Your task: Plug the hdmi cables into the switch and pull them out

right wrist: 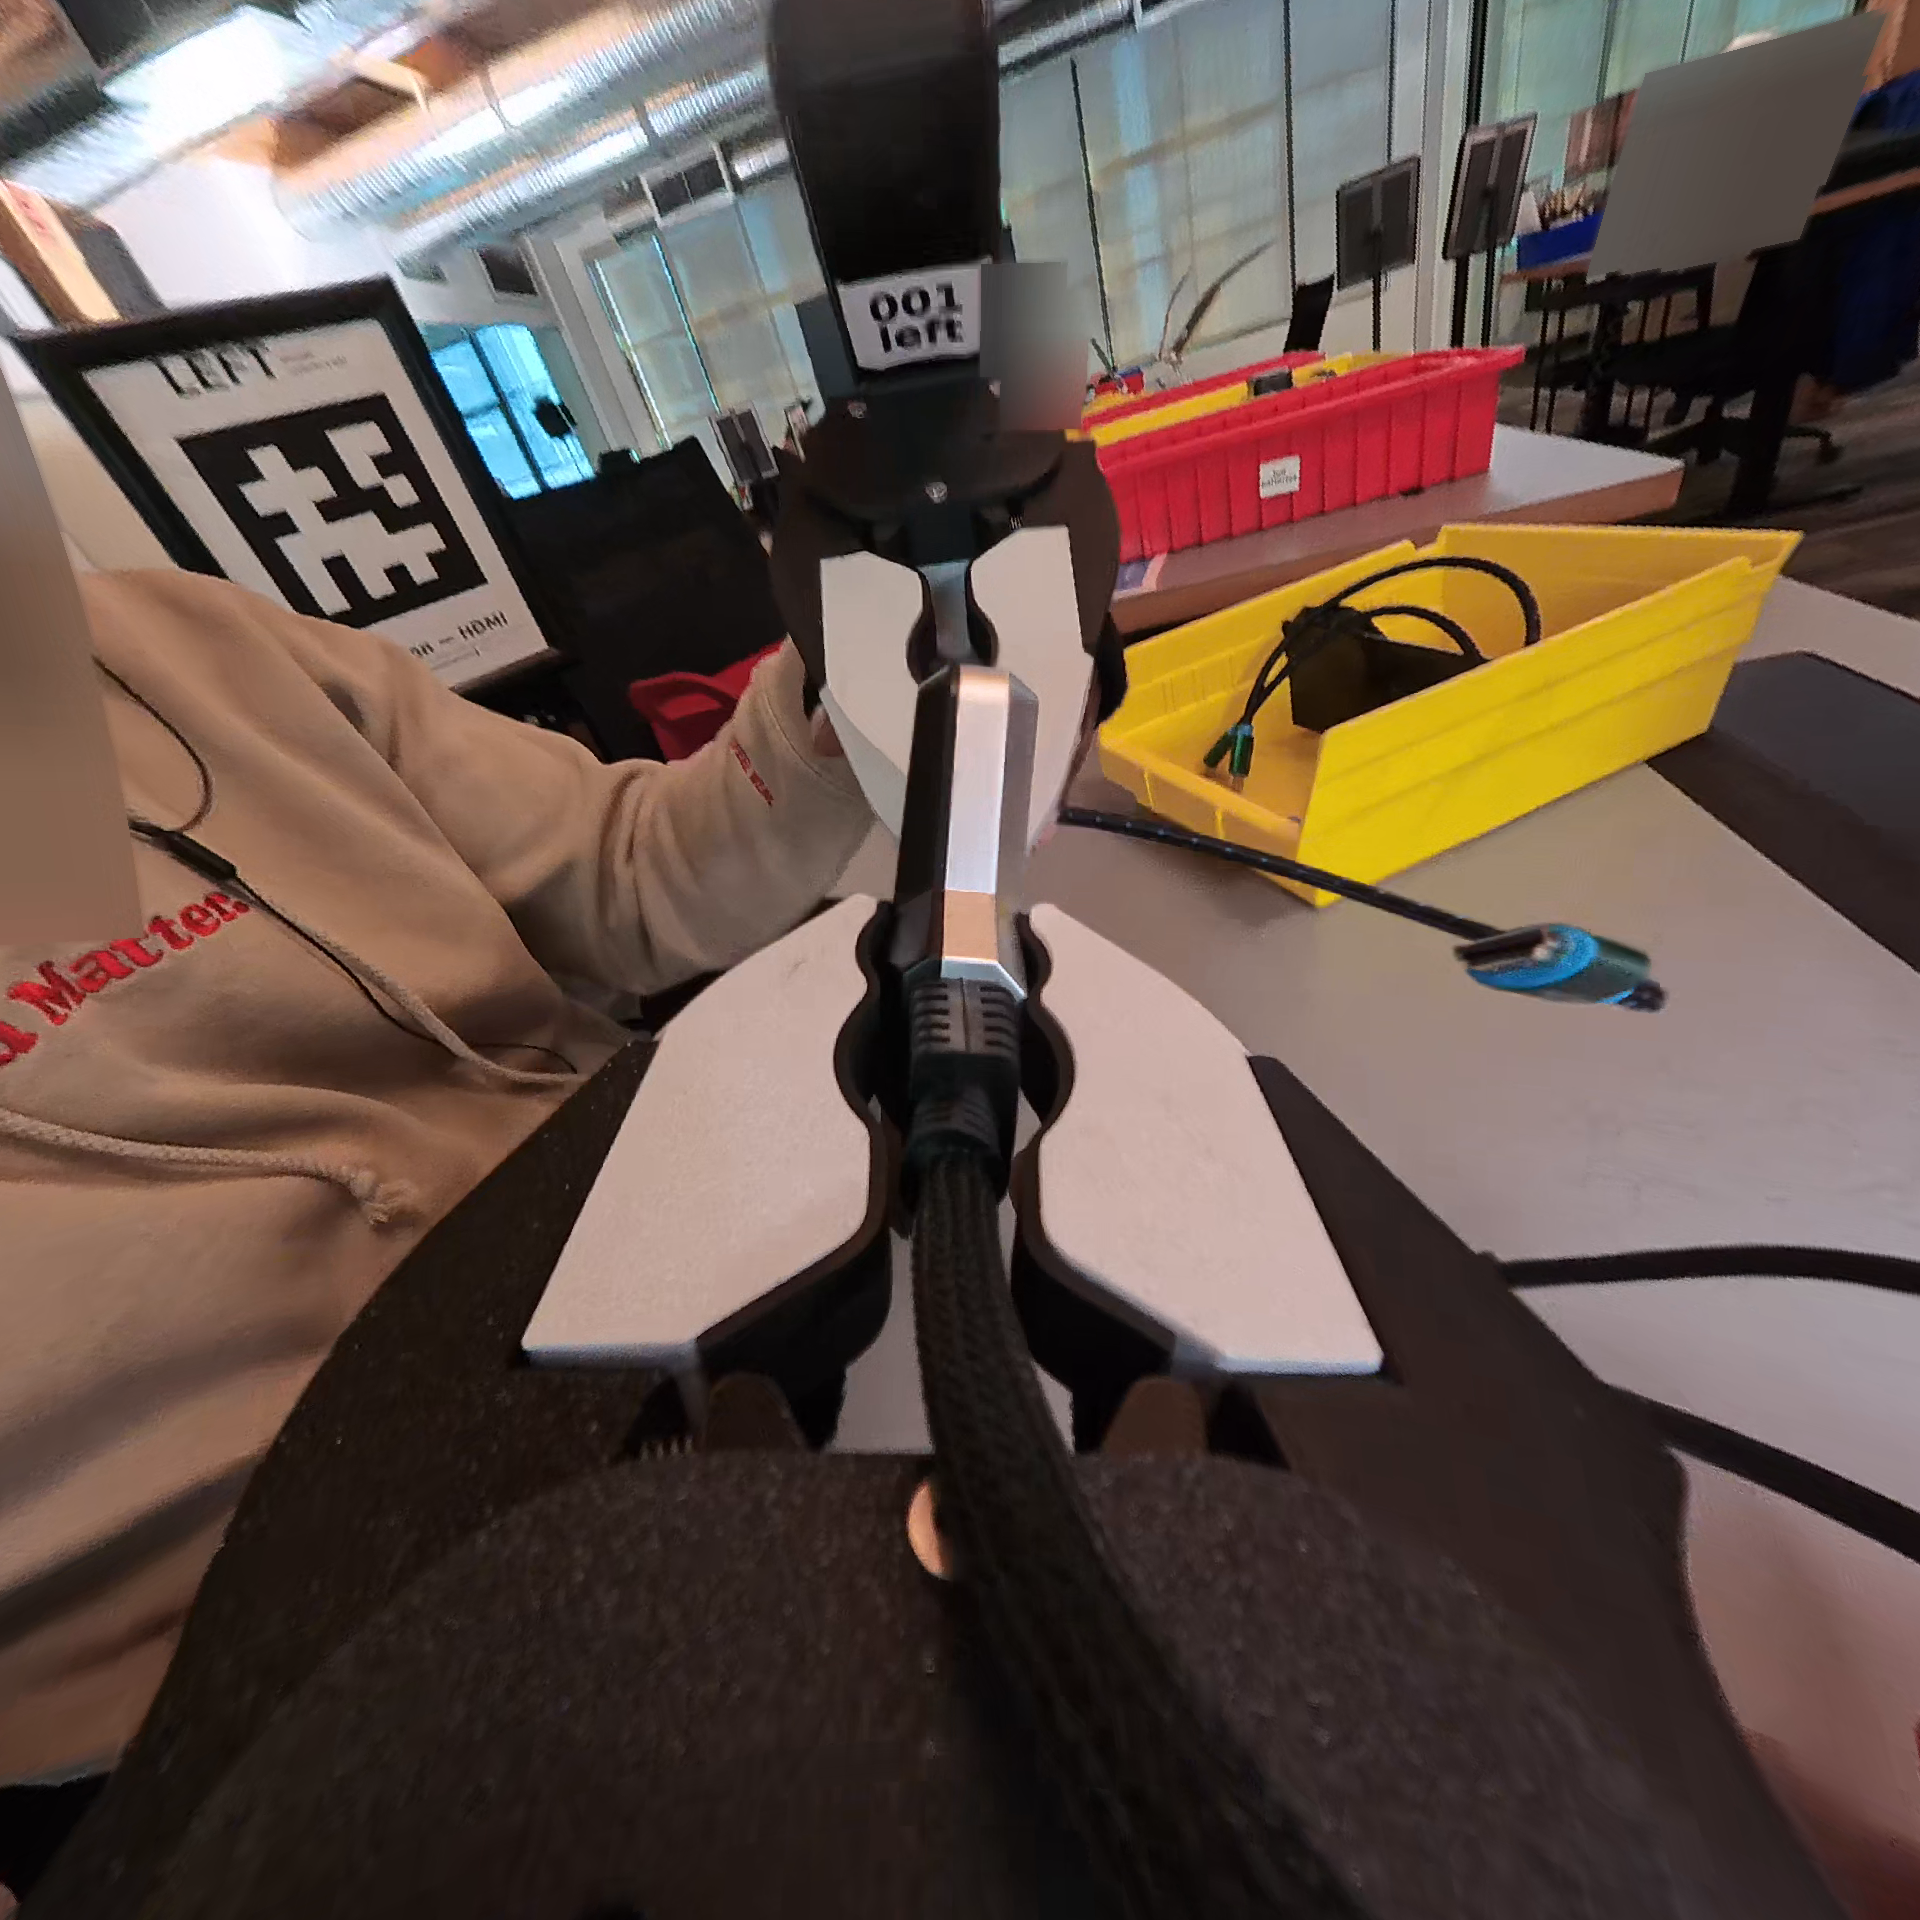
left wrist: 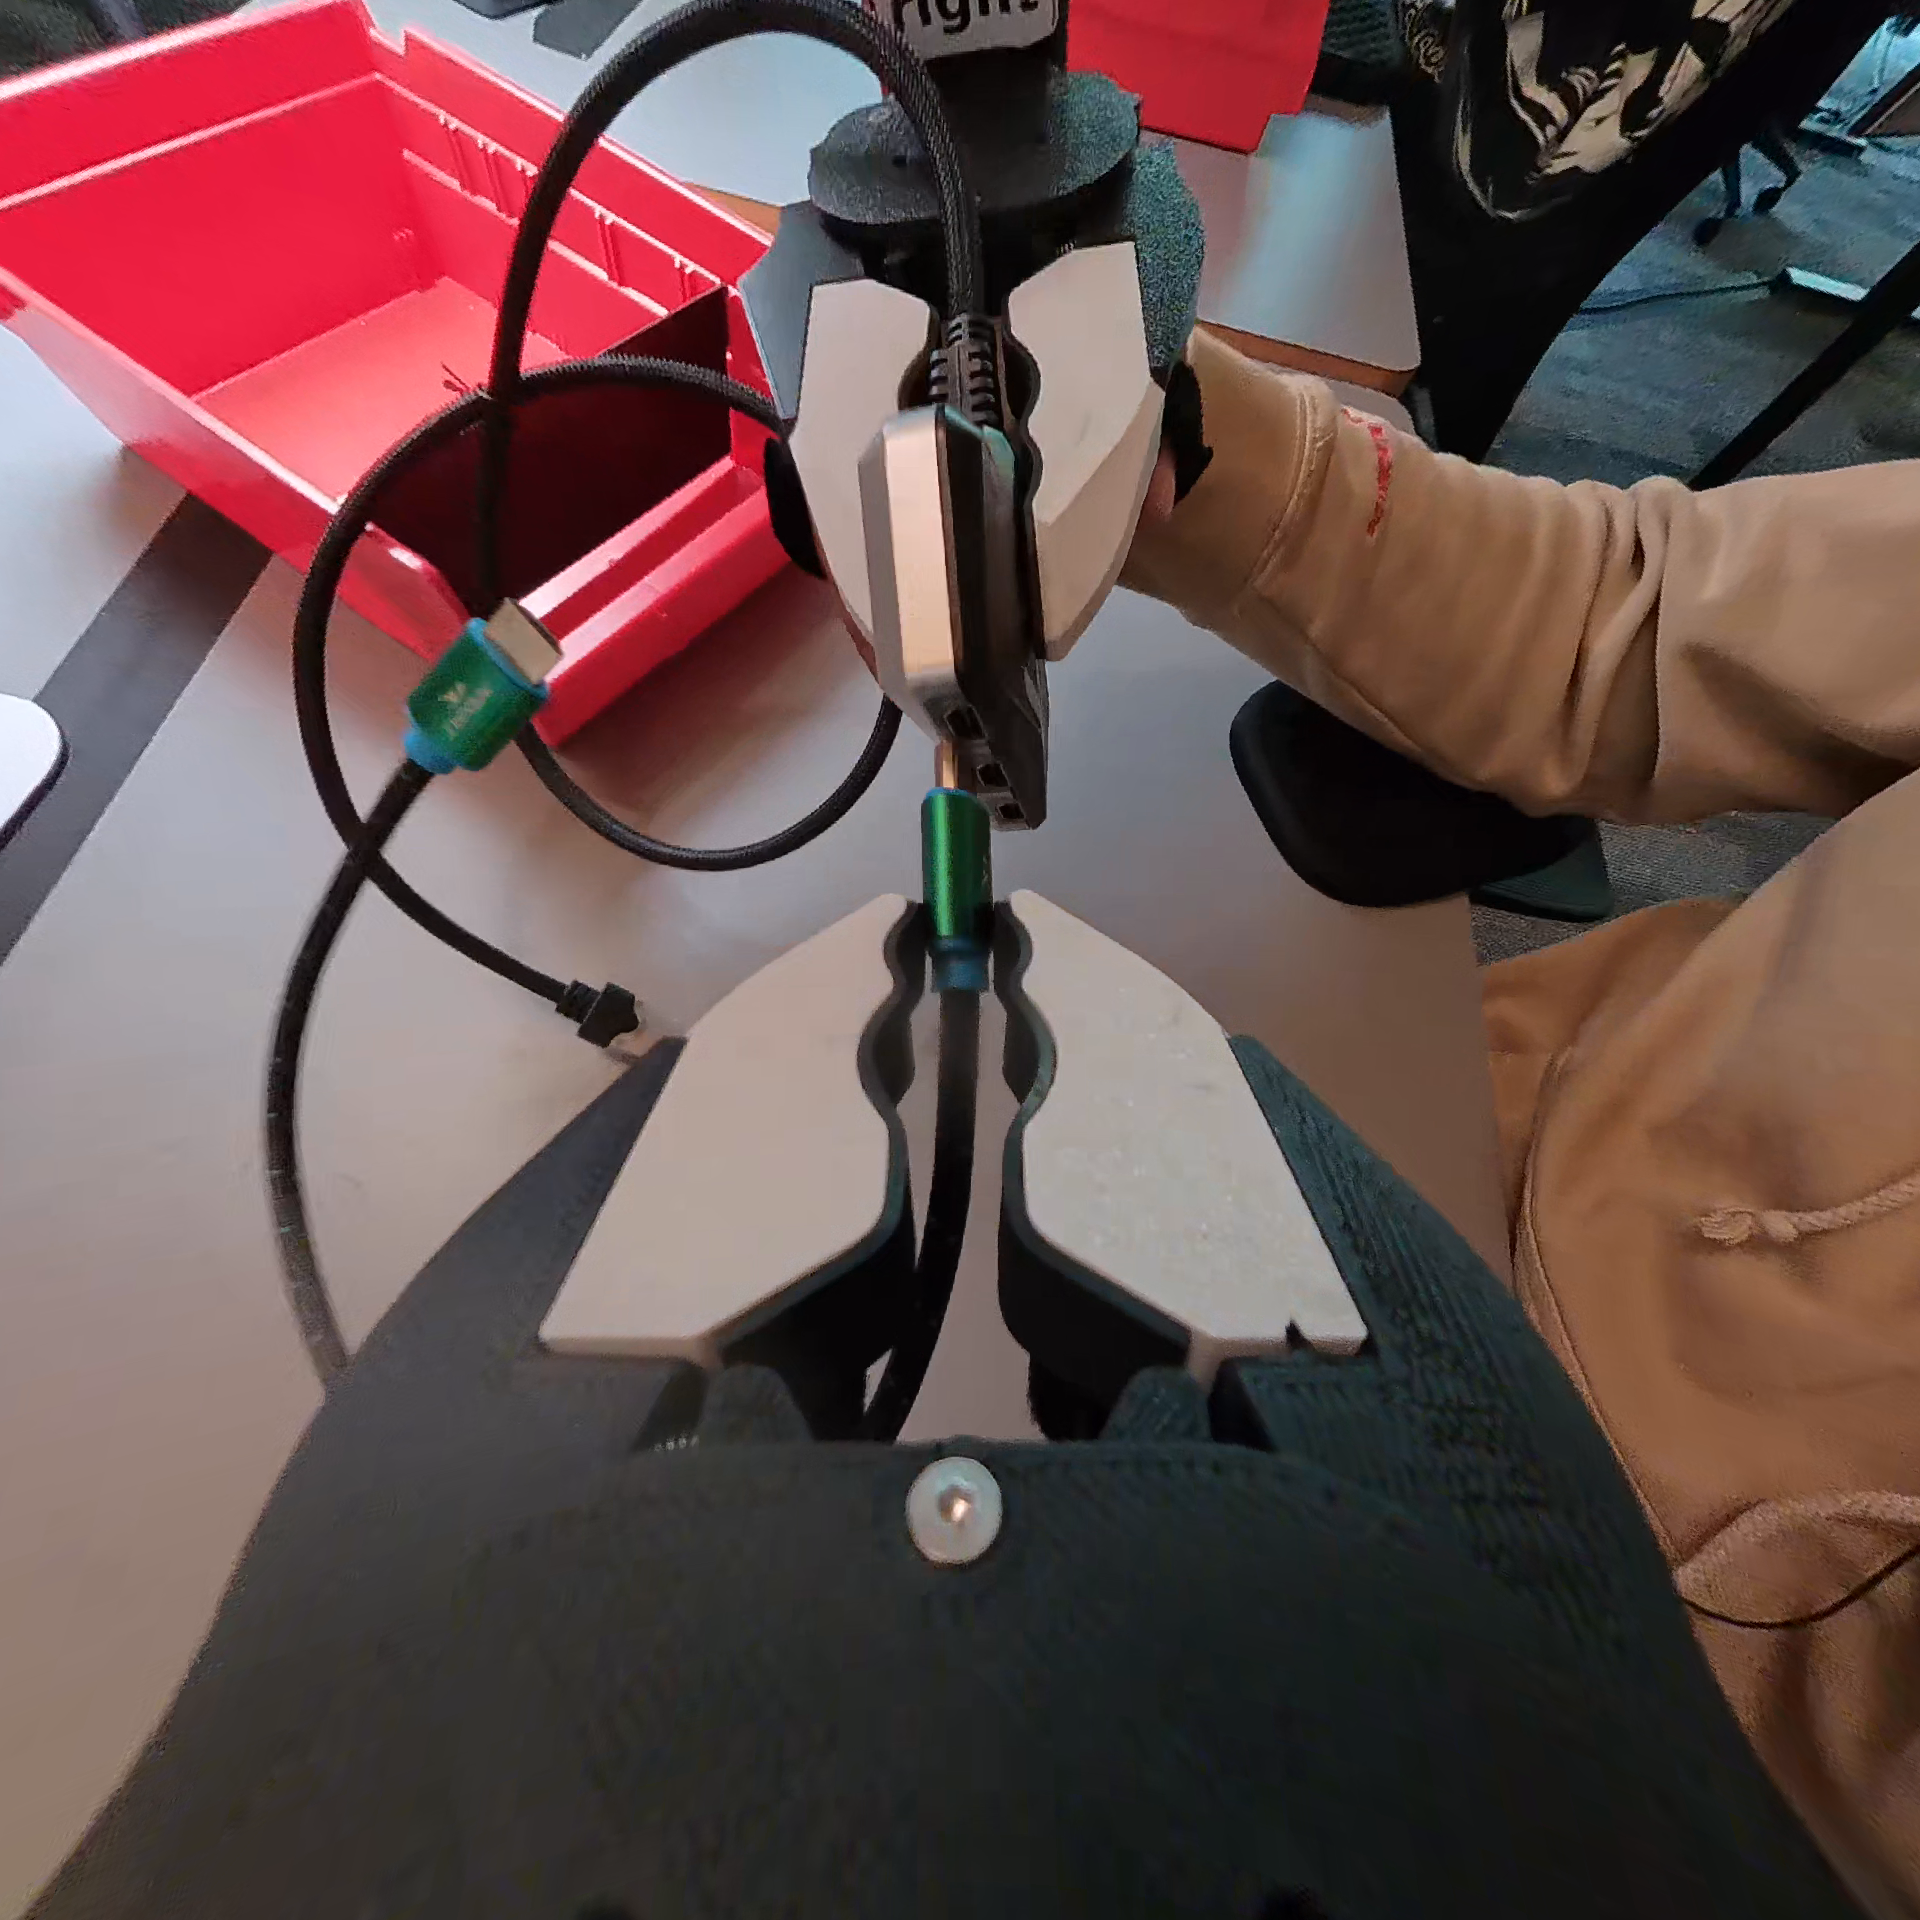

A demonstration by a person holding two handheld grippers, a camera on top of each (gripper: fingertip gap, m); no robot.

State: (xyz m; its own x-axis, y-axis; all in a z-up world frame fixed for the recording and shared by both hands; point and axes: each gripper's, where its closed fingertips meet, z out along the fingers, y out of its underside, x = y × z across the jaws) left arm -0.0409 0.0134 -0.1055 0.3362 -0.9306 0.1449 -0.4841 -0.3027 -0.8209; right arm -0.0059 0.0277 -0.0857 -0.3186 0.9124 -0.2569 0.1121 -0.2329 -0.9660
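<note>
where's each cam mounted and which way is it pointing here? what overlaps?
Left wrist view: on the left claw, looking along its fingers over the brown table toward the red plastic bin; tan sleeves show.
Right wrist view: on the right claw, facing back at the person, the yellow plastic bin behind; tan hoodie shows.
Shared: the silver-and-black HDMI switch in the right claw, the green metal HDMI plug in the left, and each other's claw.

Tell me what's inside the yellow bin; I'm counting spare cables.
The yellow bin holds a coiled black cable with green plugs. Its near wall hides the rest.
</note>
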